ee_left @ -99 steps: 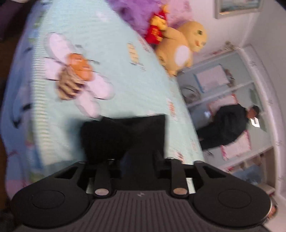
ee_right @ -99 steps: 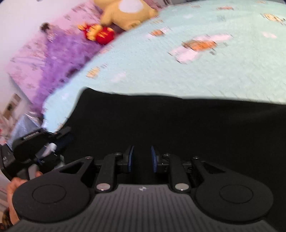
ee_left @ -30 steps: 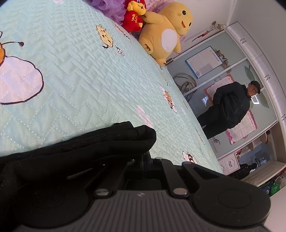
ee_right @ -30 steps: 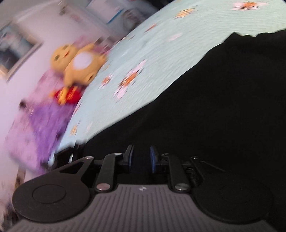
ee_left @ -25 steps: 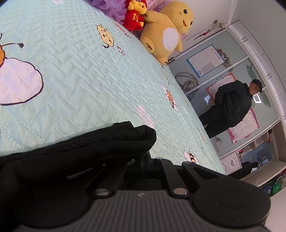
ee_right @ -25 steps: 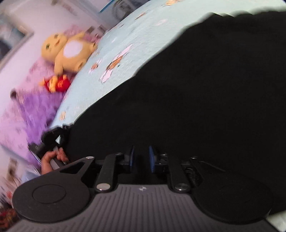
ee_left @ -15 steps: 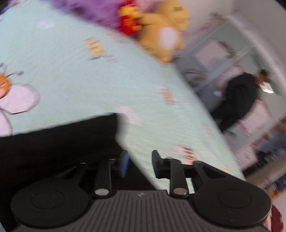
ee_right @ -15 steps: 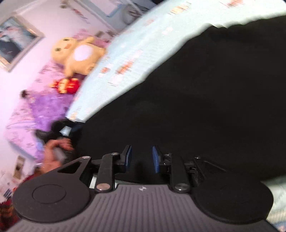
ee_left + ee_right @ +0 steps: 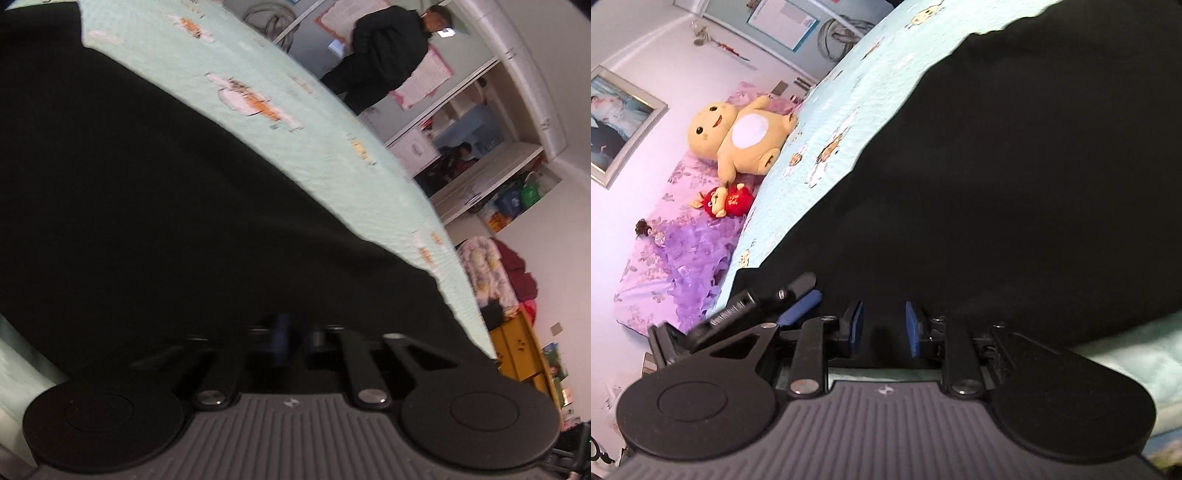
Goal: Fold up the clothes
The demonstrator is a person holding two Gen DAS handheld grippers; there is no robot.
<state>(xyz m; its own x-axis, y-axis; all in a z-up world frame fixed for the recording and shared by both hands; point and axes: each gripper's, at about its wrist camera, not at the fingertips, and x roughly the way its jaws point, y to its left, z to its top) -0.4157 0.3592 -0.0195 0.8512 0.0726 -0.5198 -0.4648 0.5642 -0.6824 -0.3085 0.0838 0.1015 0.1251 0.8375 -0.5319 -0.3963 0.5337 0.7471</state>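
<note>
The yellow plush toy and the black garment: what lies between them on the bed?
Only bare mint quilt with small cartoon prints separates the yellow plush from the black garment, as the right wrist view shows.

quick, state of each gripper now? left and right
left gripper: closed, fingers at the near edge of the black garment; whether cloth is pinched cannot be told.
right gripper: fingers apart, at the garment's near edge, not clamping it.

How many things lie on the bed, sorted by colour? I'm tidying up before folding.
Black: 1, the black garment
Yellow: 1, the yellow plush toy
Red: 1, the red plush toy
Purple: 1, the frilly purple bedding
Total: 4, all on the mint bedspread.
</note>
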